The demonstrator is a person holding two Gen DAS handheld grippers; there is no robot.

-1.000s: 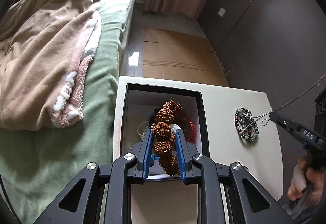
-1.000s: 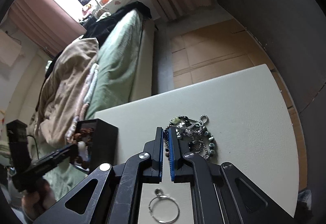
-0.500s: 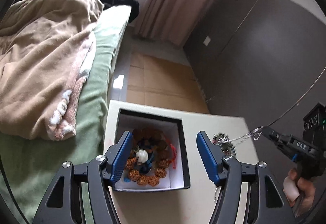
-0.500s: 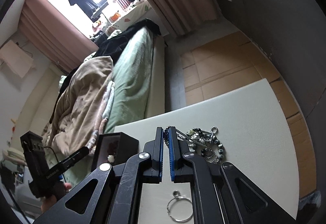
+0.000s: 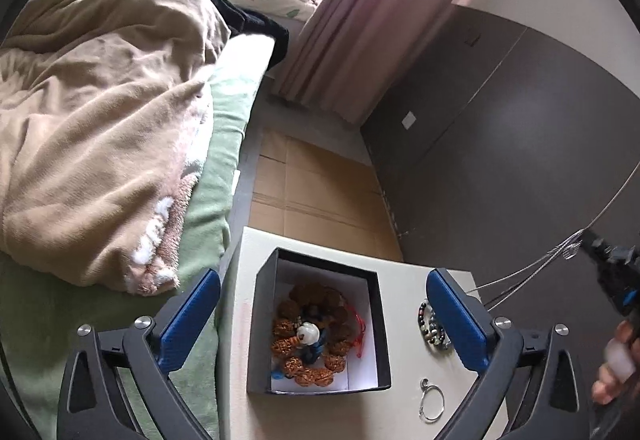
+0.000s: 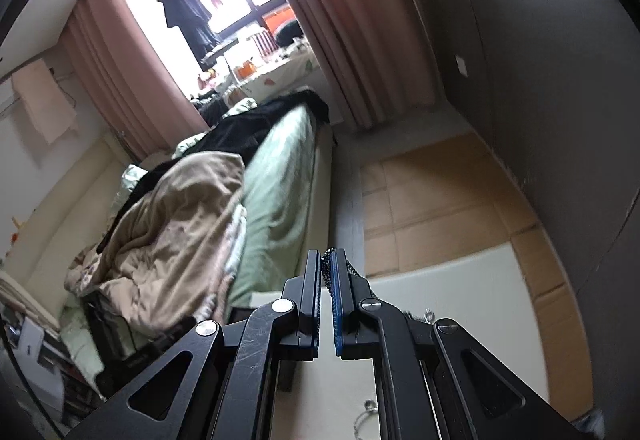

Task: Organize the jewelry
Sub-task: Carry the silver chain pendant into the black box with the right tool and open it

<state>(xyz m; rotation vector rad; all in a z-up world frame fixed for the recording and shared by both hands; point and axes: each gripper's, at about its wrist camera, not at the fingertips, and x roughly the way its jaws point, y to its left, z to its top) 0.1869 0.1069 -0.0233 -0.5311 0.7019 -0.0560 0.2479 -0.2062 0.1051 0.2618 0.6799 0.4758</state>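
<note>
A black box [image 5: 382,328] with a white lining stands on the white table [image 5: 404,412]. A brown bead bracelet [image 5: 308,336] lies inside it. My left gripper [image 5: 322,314] is open and empty, held above the box. My right gripper [image 6: 329,260] is shut on a silver chain [image 6: 327,255] and lifted; in the left wrist view the chain [image 5: 528,272] stretches from my right gripper [image 5: 588,240] down to a beaded jewelry pile [image 5: 430,328] on the table. A silver ring [image 5: 432,398] lies on the table in front of the box; it also shows in the right wrist view [image 6: 366,416].
A bed with a green sheet [image 5: 216,175] and a beige blanket [image 5: 92,119] runs along the table's left side. A dark wall [image 5: 520,143] stands to the right. Cardboard [image 5: 316,183] covers the floor beyond the table.
My left gripper let go of the brown bracelet into the box, opened and rose. My right gripper lifted with the chain, pulling it up from the pile.
</note>
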